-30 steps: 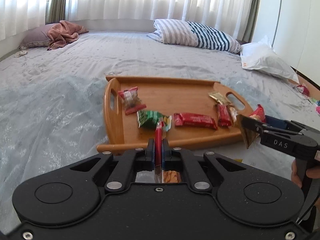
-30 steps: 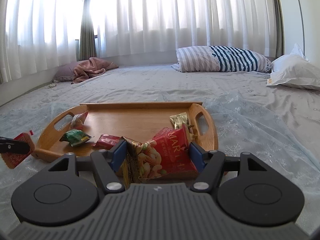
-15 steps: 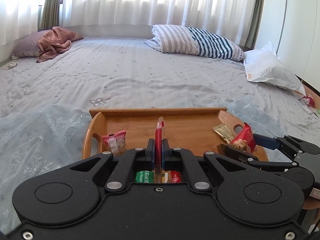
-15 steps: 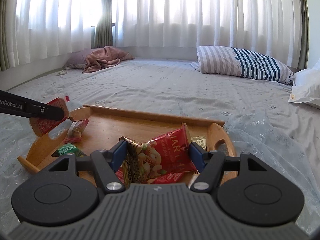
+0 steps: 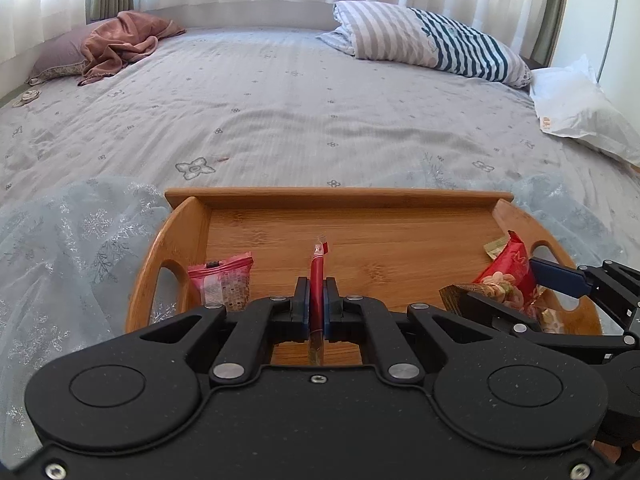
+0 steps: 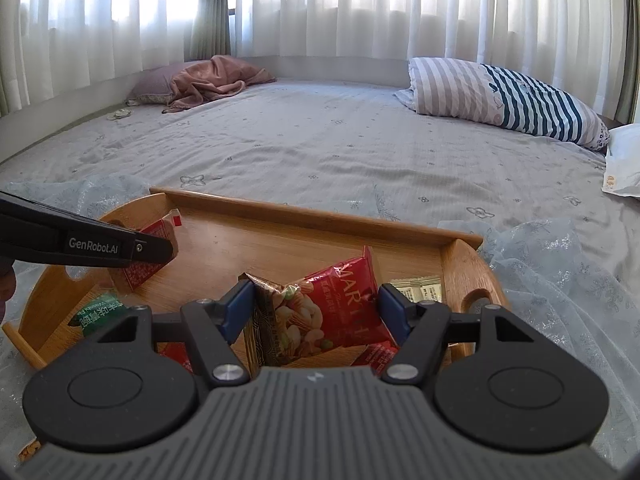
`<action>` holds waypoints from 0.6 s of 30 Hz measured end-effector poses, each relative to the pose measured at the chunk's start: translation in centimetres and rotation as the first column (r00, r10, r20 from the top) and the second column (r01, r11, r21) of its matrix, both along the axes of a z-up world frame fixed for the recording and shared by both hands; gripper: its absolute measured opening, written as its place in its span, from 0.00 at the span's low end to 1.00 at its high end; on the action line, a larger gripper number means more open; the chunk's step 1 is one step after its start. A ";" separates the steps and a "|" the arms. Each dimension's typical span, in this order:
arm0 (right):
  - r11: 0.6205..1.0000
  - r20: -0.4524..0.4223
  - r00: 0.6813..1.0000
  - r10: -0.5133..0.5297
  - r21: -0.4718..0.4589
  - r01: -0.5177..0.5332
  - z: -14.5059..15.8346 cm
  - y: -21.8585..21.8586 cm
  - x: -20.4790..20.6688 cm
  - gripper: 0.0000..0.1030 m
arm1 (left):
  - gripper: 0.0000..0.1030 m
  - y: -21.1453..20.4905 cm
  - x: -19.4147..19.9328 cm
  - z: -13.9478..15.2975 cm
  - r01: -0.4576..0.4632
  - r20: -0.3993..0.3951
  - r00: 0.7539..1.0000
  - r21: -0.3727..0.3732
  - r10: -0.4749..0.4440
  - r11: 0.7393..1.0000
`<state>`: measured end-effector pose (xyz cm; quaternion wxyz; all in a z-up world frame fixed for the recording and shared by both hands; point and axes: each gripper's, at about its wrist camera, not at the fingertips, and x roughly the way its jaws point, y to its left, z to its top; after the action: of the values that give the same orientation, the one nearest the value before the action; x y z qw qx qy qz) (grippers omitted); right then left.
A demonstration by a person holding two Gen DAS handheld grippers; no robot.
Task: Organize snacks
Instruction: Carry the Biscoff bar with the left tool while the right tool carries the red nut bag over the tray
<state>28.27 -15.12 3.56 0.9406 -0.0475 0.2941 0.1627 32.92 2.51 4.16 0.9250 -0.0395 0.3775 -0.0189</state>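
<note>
The right tongs [image 6: 316,312] hide the snacks beneath the red nut packet [image 6: 336,312].

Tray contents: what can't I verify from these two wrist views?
- Left wrist: the left gripper body hides the near half of the wooden tray.
- Right wrist: the right gripper and its red nut bag cover snacks beneath.
- Green packet: partly hidden.

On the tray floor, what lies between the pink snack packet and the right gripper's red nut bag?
Bare wood of the tray; in the left wrist view only the left gripper's held red packet stands between them.
</note>
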 end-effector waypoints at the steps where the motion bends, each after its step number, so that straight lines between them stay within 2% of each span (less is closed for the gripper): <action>1: 1.000 -0.004 1.000 -0.001 -0.003 0.001 -0.1 0.0 0.1 0.68 | 0.06 -0.1 0.2 -0.2 0.000 -0.004 1.000 0.004 0.000 1.000; 18: 0.999 -0.010 1.000 0.017 -0.037 -0.018 -1.3 0.8 1.0 0.69 | 0.08 -1.0 1.2 -1.8 0.010 -0.022 1.000 0.043 -0.009 0.999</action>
<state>29.29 -14.34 2.24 0.9366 -0.0669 0.3015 0.1657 34.13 1.51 2.32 0.9214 -0.0181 0.3880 -0.0146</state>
